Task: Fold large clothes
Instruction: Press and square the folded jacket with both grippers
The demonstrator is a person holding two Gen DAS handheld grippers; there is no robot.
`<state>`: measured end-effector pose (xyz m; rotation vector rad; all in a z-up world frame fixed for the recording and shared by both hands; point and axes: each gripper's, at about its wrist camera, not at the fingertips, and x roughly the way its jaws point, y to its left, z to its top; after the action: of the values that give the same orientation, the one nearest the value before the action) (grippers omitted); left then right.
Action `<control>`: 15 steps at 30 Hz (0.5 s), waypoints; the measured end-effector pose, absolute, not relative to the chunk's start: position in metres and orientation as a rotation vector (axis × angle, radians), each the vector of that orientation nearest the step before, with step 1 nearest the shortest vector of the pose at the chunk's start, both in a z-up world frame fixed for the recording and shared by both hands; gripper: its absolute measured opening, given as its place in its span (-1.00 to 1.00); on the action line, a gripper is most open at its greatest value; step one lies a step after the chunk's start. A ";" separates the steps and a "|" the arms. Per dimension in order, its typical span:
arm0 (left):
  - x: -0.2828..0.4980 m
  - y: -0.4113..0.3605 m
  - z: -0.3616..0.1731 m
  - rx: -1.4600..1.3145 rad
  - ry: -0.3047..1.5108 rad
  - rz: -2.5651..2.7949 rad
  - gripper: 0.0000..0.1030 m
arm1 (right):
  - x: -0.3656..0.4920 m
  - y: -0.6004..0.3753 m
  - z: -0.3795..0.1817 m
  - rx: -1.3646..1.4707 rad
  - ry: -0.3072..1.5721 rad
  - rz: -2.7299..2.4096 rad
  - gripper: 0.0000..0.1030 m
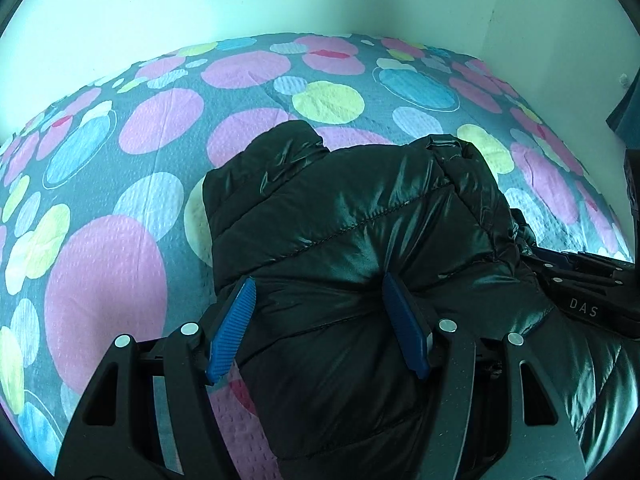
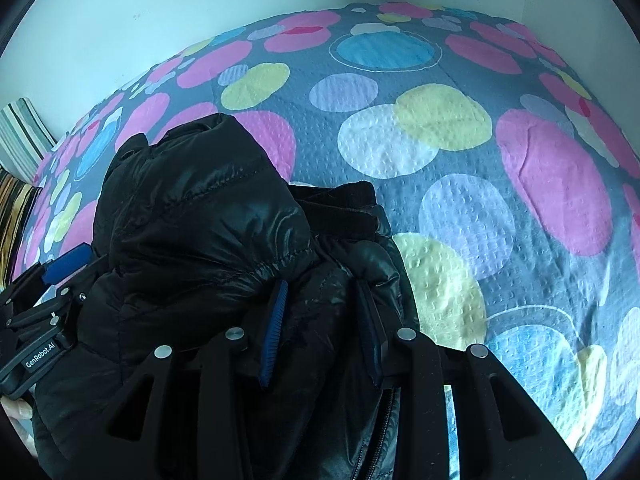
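You've got 1 black puffer jacket (image 1: 360, 240) at centre, 1 dotted bedspread (image 1: 120, 200) under it, 2 grippers: left gripper (image 1: 318, 300) at 6 o'clock, right gripper (image 2: 320, 308) likewise. 1 striped cushion (image 2: 20, 136) at 9 o'clock.

Black puffer jacket (image 1: 360, 240) bunched high at near edge of spotted bedspread (image 1: 120, 272), blocking straight-ahead path for both grippers. Left gripper (image 1: 318, 328) and right gripper (image 2: 320, 328) side by side, close together, little room between them. Open bedspread left of jacket in left wrist view, right of it and beyond in right wrist view. White wall (image 2: 160, 20) closes far side. Striped pillows (image 2: 20, 152) at far left edge.
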<state>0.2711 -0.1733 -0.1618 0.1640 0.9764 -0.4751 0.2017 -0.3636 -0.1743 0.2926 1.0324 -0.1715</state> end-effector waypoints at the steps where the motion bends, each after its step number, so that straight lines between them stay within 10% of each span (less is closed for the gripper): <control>1: 0.270 -0.173 -0.161 0.167 0.972 -0.474 0.27 | 0.201 -0.364 -0.175 0.297 1.028 -0.171 -0.35; 15: 0.264 -0.171 -0.153 0.195 0.934 -0.451 0.27 | 0.194 -0.362 -0.162 0.282 0.975 -0.186 -0.31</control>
<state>0.2641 -0.1711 -0.1533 0.1954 0.9342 -0.4511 0.1941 -0.3617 -0.1618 0.2823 0.9753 -0.1856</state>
